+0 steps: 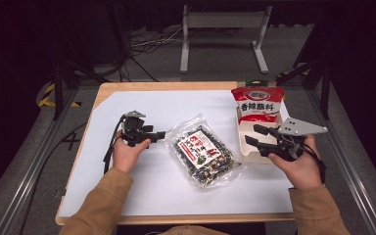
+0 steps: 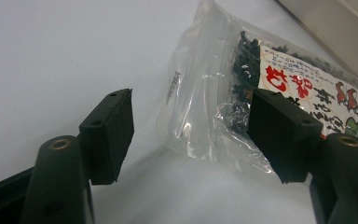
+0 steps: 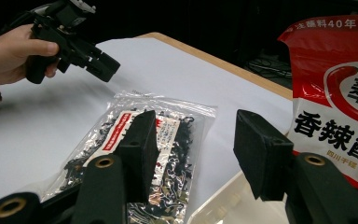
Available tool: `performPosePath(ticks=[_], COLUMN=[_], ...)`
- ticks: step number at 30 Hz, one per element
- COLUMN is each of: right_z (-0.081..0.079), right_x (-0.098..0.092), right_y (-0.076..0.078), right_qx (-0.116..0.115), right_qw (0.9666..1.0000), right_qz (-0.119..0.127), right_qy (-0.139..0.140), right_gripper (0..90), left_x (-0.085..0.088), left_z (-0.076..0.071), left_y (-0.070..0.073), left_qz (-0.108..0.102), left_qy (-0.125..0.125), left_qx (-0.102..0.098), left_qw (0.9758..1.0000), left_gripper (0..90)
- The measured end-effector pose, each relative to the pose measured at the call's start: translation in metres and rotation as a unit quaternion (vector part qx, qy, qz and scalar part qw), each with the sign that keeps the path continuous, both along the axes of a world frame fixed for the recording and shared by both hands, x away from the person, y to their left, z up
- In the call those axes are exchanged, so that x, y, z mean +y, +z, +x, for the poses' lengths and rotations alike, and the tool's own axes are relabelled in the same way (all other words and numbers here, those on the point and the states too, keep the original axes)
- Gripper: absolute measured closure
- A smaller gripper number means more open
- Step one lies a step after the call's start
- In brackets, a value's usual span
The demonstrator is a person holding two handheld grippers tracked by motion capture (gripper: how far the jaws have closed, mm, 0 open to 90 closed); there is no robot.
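High view: left gripper beside bag edge

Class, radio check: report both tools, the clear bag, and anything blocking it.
Left tool open, beside the clear bag. Right tool open over the white tray. Bag flat on the table, untouched. Nothing in the way.

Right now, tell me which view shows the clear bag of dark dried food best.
The high view: the whole clear bag lies flat on the white table, every edge visible. The left gripper view gives its near end close up between open jaws; the right gripper view shows it partly behind a jaw.
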State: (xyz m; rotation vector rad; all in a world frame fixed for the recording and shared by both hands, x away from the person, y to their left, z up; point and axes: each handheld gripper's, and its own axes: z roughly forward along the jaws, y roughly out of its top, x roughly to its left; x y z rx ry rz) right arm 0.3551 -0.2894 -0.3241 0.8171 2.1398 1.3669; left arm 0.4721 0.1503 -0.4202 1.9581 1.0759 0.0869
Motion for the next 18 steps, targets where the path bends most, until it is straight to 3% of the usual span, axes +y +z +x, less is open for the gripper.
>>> performPosePath(ticks=[6,18], right_z=[-0.005,-0.011], right_x=[0.002,0.001], right_y=[0.000,-0.002], right_qx=[-0.001,-0.004], right_qw=[1.0000,0.9999], right_qz=[-0.003,-0.015], right_qy=[0.005,0.003], right_gripper=[49.7,49.0], left_x=[0.000,-0.004], left_z=[0.005,0.013], left_y=[-0.007,-0.019], left_qz=[-0.021,-0.025], left_qy=[-0.008,-0.007], left_qx=[0.034,0.057], left_qw=[0.9992,0.9980], left_gripper=[36.5,35.2])
